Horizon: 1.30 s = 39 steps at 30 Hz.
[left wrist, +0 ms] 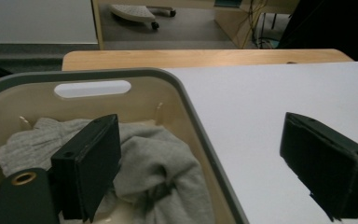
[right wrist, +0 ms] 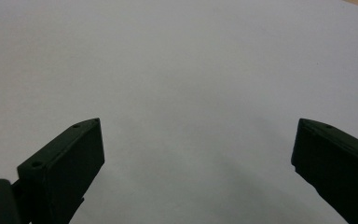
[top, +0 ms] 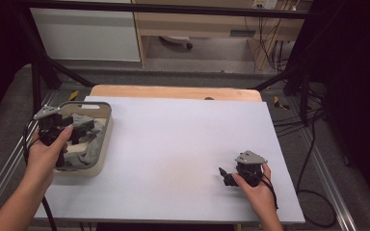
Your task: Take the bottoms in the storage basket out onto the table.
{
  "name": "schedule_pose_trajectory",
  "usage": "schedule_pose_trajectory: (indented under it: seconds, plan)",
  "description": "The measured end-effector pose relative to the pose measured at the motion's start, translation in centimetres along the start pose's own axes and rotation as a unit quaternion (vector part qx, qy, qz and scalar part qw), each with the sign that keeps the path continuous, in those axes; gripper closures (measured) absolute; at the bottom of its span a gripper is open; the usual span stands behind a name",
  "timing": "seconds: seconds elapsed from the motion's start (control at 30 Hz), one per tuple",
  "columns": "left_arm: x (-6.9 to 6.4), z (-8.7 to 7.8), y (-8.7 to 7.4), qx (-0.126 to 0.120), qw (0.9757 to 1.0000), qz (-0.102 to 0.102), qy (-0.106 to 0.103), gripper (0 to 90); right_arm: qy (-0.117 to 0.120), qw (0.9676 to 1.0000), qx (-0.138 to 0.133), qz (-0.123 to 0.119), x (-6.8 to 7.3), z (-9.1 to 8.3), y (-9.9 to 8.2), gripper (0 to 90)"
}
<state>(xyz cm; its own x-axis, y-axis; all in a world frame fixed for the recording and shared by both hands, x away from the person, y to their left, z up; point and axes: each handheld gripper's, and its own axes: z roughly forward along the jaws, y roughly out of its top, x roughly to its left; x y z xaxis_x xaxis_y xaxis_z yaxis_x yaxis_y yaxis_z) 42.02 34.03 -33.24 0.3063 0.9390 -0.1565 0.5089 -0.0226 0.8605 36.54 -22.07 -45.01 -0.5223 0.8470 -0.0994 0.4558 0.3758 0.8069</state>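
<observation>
Big white bench first, with a beige bin sitting at its left edge, and a crumpled grey cloth lying inside that bin — nothing's gripping it. The left tool hangs over the bin with its jaws wide, one jaw above the cloth and the other out past the rim over bare bench, nothing between them. The right tool sits low over the bench near the front right, well apart from the bin, jaws spread wide too — just blank white surface between them.
</observation>
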Motion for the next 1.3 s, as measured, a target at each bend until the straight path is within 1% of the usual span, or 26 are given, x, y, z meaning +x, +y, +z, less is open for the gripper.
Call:
schedule_pose_trajectory:
  seconds: [0.03,0.1,0.13,0.17,0.2,0.27,0.3,0.33,0.37,0.43,0.47,0.53,0.63,0.67,0.7,0.77,0.87,0.9,0.97,1.0,1.03,1.07,1.1,1.17,1.23,1.3]
  plan:
    - [0.2,0.3,0.1,0.002,1.0000,-0.007,-0.001,12.8,0.001,1.0000,0.001,0.000,0.0,0.0,0.0,3.1]
    - [0.4,0.6,0.2,0.007,0.9999,-0.008,-0.002,12.8,-0.001,1.0000,0.002,-0.002,0.0,0.0,-0.1,3.1]
    - [0.7,1.2,0.4,0.018,0.9998,-0.014,0.001,13.4,0.000,1.0000,0.003,-0.002,0.0,0.0,-0.1,3.1]
    - [0.8,1.5,0.4,0.020,0.9996,-0.019,-0.001,14.2,0.001,1.0000,0.003,0.000,0.0,0.1,-0.1,3.1]
    - [0.9,1.8,0.5,0.025,0.9995,-0.020,-0.001,14.6,0.002,1.0000,0.005,0.001,0.0,0.1,-0.1,3.1]
    - [1.1,2.4,0.5,0.031,0.9994,-0.015,0.005,15.0,0.003,1.0000,0.007,-0.001,0.0,0.1,-0.1,3.1]
    - [1.1,2.4,0.5,0.031,0.9994,-0.015,0.005,15.3,0.004,1.0000,0.007,-0.001,0.0,0.1,-0.1,3.1]
    - [1.4,2.9,0.6,0.036,0.9991,-0.021,0.010,15.9,0.005,1.0000,0.007,0.000,0.0,0.1,-0.1,3.1]
    - [1.5,3.1,0.6,0.039,0.9989,-0.024,0.010,15.9,0.005,1.0000,0.007,0.000,0.0,0.1,-0.1,3.1]
    - [1.7,3.3,0.6,0.040,0.9988,-0.025,0.015,16.2,0.004,1.0000,0.007,-0.001,0.0,0.1,-0.1,3.1]
    - [1.9,3.5,0.6,0.042,0.9986,-0.026,0.021,16.6,0.004,1.0000,0.006,0.000,0.0,0.0,-0.1,3.1]
    - [2.3,3.8,0.5,0.050,0.9980,-0.030,0.026,16.5,0.005,1.0000,0.006,0.002,-0.1,0.0,-0.1,3.1]
    - [2.5,4.1,0.4,0.056,0.9975,-0.033,0.026,16.2,0.006,1.0000,0.007,-0.001,-0.1,0.1,-0.1,3.1]
    - [2.8,4.6,0.3,0.062,0.9969,-0.041,0.026,16.1,0.008,0.9999,0.009,-0.001,0.0,0.1,-0.1,3.1]
    - [2.8,4.6,0.3,0.062,0.9969,-0.041,0.026,15.9,0.008,0.9999,0.010,-0.003,0.0,0.1,-0.1,3.1]
    - [3.0,5.4,0.3,0.074,0.9962,-0.041,0.022,15.4,0.009,0.9999,0.010,-0.006,0.0,0.1,-0.1,3.1]
    - [2.9,6.2,0.2,0.086,0.9951,-0.046,0.016,13.0,0.010,0.9998,0.015,-0.005,0.1,0.2,-0.1,3.1]
    - [2.8,6.5,0.2,0.091,0.9948,-0.044,0.014,13.0,0.010,0.9998,0.016,-0.005,0.1,0.2,-0.2,3.1]
    - [2.8,6.7,0.1,0.096,0.9945,-0.041,0.014,11.8,0.010,0.9998,0.016,-0.005,0.1,0.2,-0.2,3.1]
    - [2.7,7.3,-0.1,0.109,0.9933,-0.031,0.022,11.1,0.012,0.9998,0.018,-0.005,0.1,0.2,-0.2,3.1]
    - [2.7,7.3,-0.1,0.109,0.9933,-0.031,0.022,11.0,0.012,0.9997,0.018,-0.005,0.1,0.2,-0.2,3.1]
    - [3.0,7.8,-0.4,0.117,0.9922,-0.027,0.033,11.1,0.012,0.9997,0.019,-0.005,0.1,0.3,-0.2,3.1]
    - [3.2,8.0,-0.5,0.122,0.9916,-0.026,0.036,11.1,0.013,0.9997,0.019,-0.005,0.1,0.3,-0.2,3.1]
    - [3.7,8.3,-0.7,0.127,0.9907,-0.036,0.033,11.8,0.014,0.9997,0.020,-0.005,0.1,0.3,-0.2,3.1]
    - [3.8,8.5,-0.8,0.131,0.9902,-0.040,0.030,11.7,0.014,0.9997,0.020,-0.005,0.1,0.3,-0.2,3.1]
    - [4.0,9.0,-1.0,0.136,0.9896,-0.037,0.028,11.2,0.015,0.9996,0.021,-0.005,0.1,0.3,-0.2,3.1]
